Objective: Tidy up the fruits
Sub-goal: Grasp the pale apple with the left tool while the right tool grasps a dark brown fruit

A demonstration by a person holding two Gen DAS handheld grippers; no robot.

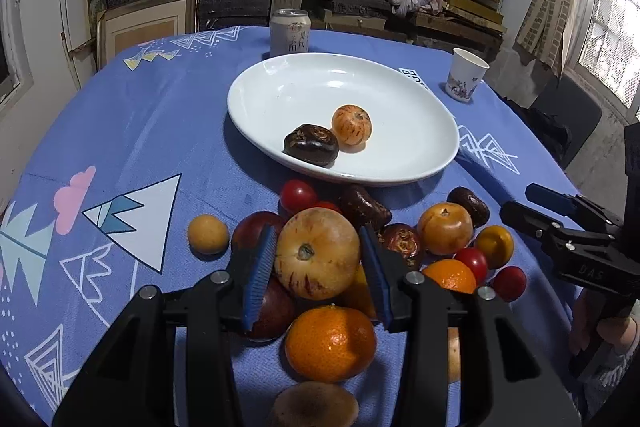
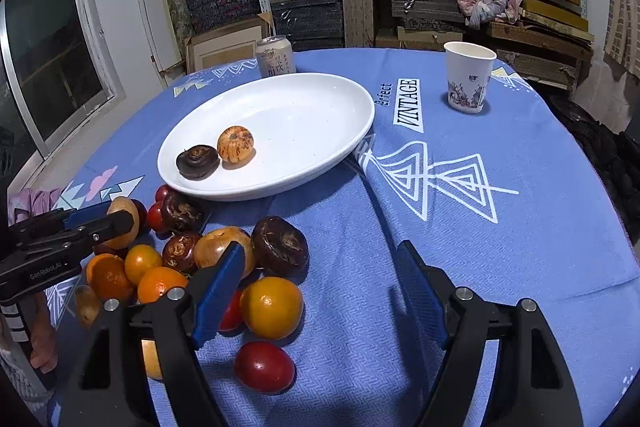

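Note:
My left gripper (image 1: 319, 233) is shut on a pale tan fruit with red streaks (image 1: 318, 253), its blue pads pressing both sides, over the fruit pile. Around it lie a mandarin (image 1: 330, 343), cherry tomatoes (image 1: 298, 195), dark brown fruits (image 1: 366, 207) and a small yellow fruit (image 1: 208, 234). On the white plate (image 1: 280, 95) behind the pile rest one dark fruit (image 1: 311, 145) and one streaked orange fruit (image 1: 352, 125). My right gripper (image 2: 320, 247) is open over bare blue cloth, just right of the pile. A dark fruit (image 2: 280, 245) and an orange-yellow fruit (image 2: 272, 307) lie by its left finger.
A drink can (image 1: 290, 33) stands behind the plate and a paper cup (image 2: 468, 83) at the far right of the round table. The blue patterned cloth (image 2: 460, 227) reaches the table's edge. Shelves of boxes fill the back wall. A person's hand (image 1: 600, 339) holds the right gripper.

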